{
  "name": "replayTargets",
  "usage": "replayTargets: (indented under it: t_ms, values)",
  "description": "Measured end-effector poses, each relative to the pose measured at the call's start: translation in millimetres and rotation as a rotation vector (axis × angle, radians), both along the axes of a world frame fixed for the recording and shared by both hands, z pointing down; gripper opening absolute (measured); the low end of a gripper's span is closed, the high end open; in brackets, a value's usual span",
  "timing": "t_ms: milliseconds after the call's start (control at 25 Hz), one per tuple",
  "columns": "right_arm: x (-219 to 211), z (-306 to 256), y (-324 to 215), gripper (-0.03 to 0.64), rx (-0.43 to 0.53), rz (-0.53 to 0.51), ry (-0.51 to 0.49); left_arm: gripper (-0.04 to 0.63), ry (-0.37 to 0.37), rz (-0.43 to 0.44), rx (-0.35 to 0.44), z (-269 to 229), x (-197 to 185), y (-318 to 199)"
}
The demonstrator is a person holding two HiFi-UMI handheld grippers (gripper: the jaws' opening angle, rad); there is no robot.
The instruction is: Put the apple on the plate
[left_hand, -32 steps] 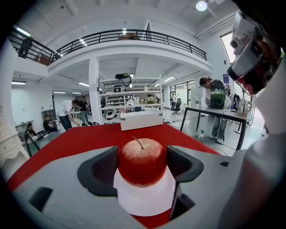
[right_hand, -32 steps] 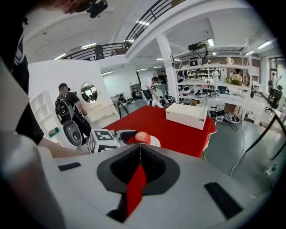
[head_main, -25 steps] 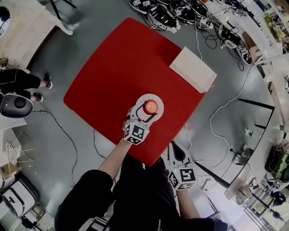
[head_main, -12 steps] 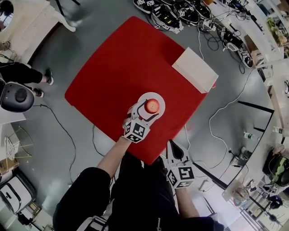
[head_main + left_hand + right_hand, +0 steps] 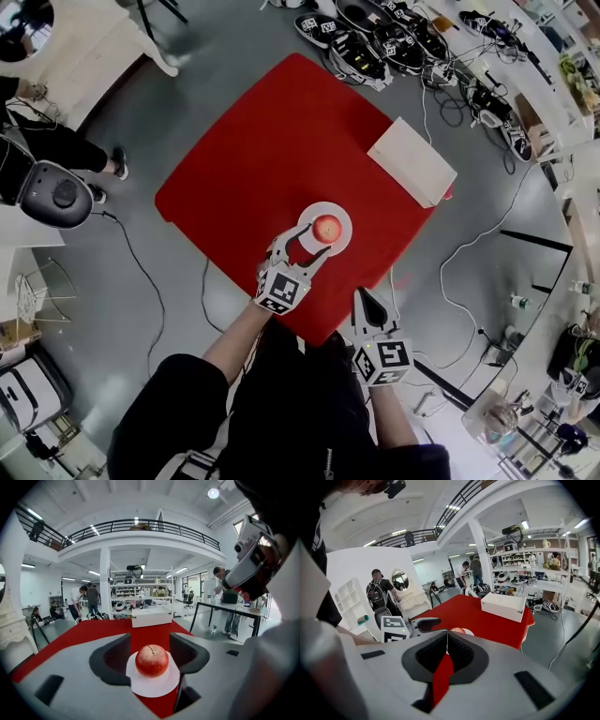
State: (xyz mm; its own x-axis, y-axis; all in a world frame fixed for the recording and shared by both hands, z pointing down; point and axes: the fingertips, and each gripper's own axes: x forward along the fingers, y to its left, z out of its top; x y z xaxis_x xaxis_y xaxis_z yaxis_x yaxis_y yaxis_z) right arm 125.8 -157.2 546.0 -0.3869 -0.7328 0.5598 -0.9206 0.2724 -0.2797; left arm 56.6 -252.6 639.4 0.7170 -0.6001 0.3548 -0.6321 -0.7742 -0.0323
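- My left claw (image 5: 307, 246) has backed up off the apple (image 5: 327, 228), jaws spread, just narrowing, empty.
- Apple sits free on the white plate (image 5: 343, 215): looks done.
- My right claw (image 5: 366, 302) is pressed together.

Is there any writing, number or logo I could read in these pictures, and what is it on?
Nothing here can be read as text.
Left cube: black-and-white square patterns only, no letters or numbers.
Right cube: the same kind of pattern, no text.
White box: no print shows on it.
Small white mark on the person's trousers: too small to read.
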Motion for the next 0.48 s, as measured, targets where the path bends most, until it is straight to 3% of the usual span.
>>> replayTargets:
  t_ms: [240, 480]
  values:
    - [-15.5, -12.4, -8.5, 0.012, 0.03, -0.062, -0.032, 0.033, 0.045, -0.078, 0.088, -64.2, -29.2, 7.2]
    - [-30.4, -28.3, -12.8, 0.012, 0.07, -0.117, -0.053, 0.006, 0.109, -0.194, 0.027, -99.4, -58.4, 16.1]
